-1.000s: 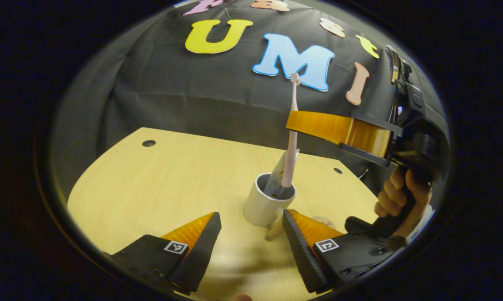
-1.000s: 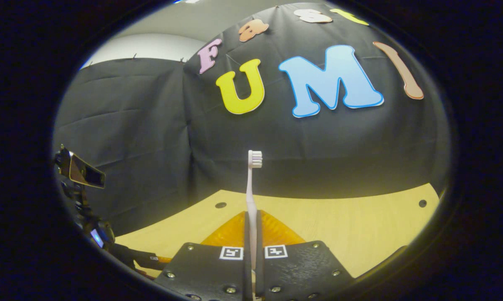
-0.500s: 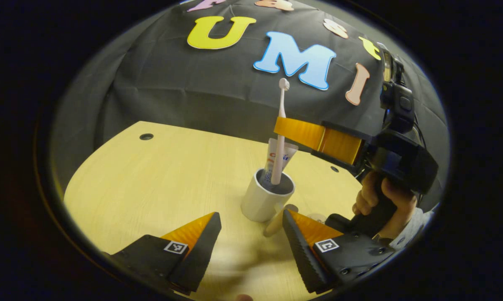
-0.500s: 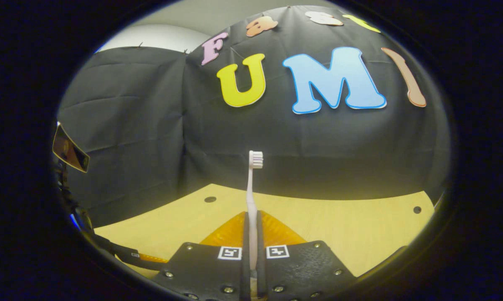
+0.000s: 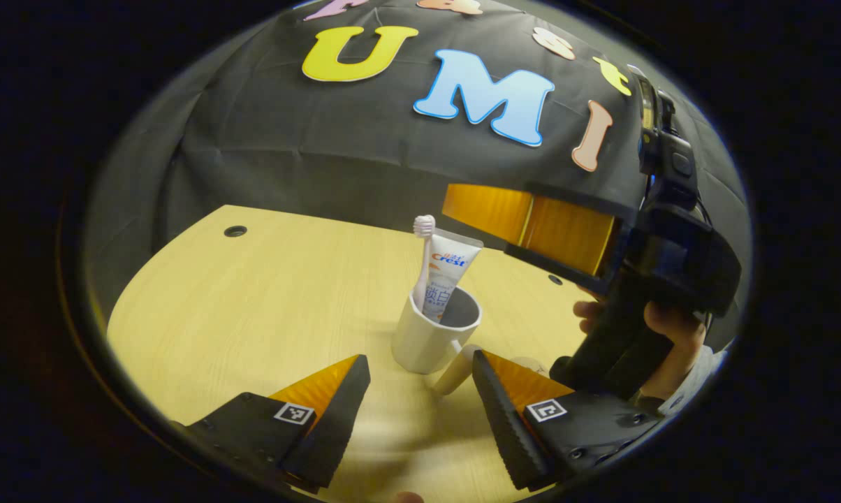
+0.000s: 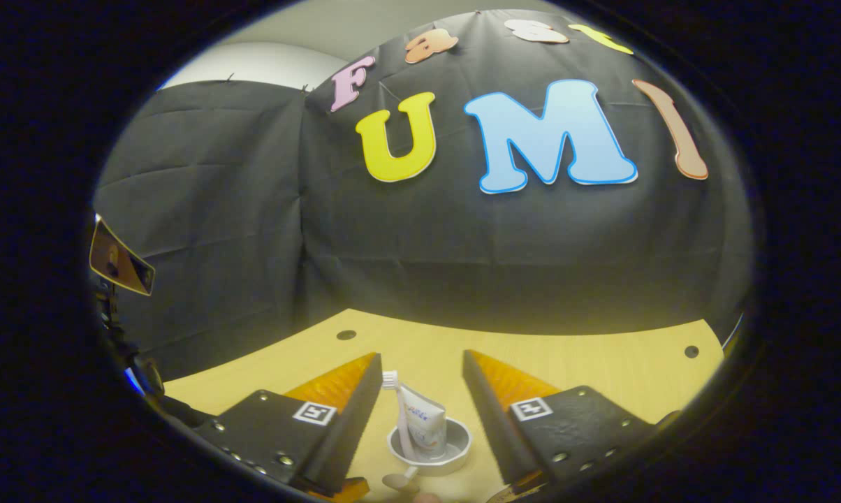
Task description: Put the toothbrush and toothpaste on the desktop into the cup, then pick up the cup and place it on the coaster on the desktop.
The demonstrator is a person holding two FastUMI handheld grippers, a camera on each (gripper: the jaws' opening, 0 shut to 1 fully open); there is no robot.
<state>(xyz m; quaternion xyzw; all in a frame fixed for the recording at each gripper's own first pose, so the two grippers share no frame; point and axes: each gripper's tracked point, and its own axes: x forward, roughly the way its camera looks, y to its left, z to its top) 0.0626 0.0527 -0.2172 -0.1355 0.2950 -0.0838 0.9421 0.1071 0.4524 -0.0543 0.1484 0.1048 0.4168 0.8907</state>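
A white cup [image 5: 427, 342] stands on the wooden desktop [image 5: 267, 293], its handle turned toward me. A toothbrush [image 5: 422, 258] and a toothpaste tube [image 5: 447, 269] stand upright inside it. My left gripper [image 5: 420, 391] is open low over the desktop, just in front of the cup. My right gripper [image 5: 532, 227] hovers open above and to the right of the cup, held by a hand [image 5: 661, 335]. In the right gripper view the right gripper [image 6: 420, 402] is open, with the cup [image 6: 429, 447], toothbrush [image 6: 396, 412] and toothpaste tube [image 6: 420, 423] below its fingers.
The desktop [image 6: 602, 377] has small round holes [image 5: 235, 231] near its far edge, and the black cloth wall stands behind it. A round light-coloured edge [image 5: 529, 363], maybe the coaster, peeks out behind my left gripper's right finger.
My right gripper lowered the toothbrush into the cup, opened and let it go. The toothbrush dropped and now leans inside the cup beside the toothpaste. My left gripper stayed in place.
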